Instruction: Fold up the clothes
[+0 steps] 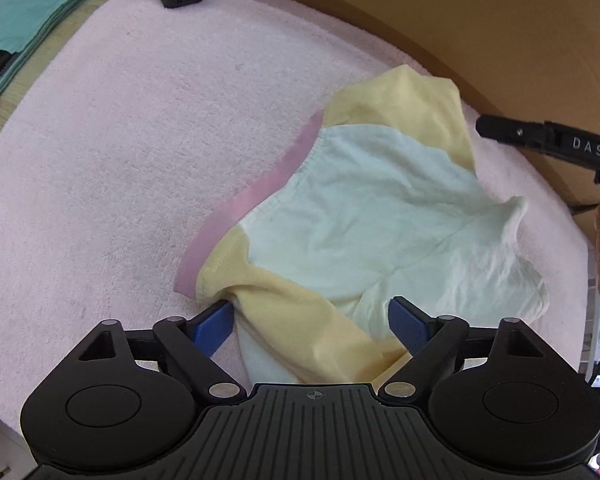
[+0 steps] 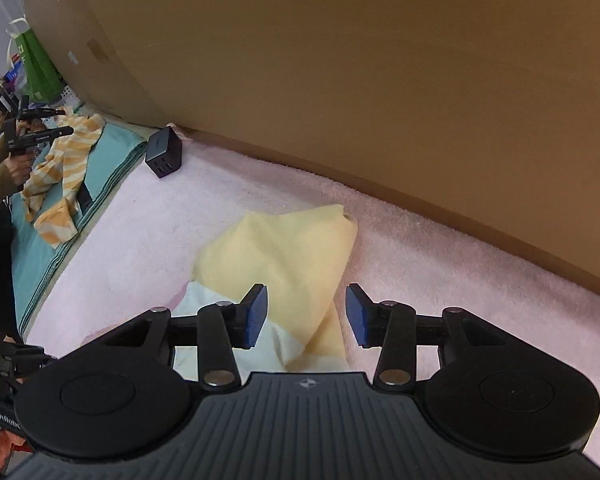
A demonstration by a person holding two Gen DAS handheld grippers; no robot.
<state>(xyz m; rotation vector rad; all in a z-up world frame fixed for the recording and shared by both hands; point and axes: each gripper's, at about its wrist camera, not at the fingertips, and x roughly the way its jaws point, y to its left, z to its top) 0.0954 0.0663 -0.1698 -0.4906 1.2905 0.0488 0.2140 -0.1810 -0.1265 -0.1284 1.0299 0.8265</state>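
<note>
A: Item: small white, yellow-sleeved cotton shirt with pink collar band (image 1: 380, 216), lower right of frame, on the pink fleece blanket (image 1: 120, 160).

B: Grippers?

A: Your left gripper (image 1: 312, 320) is spread wide around a yellow sleeve; your right gripper (image 2: 306, 312) gapes over the other. Neither clasps cloth.

B: Step?

A: Likely sleeve fold; you'd pinch next. The hem is hidden.
</note>
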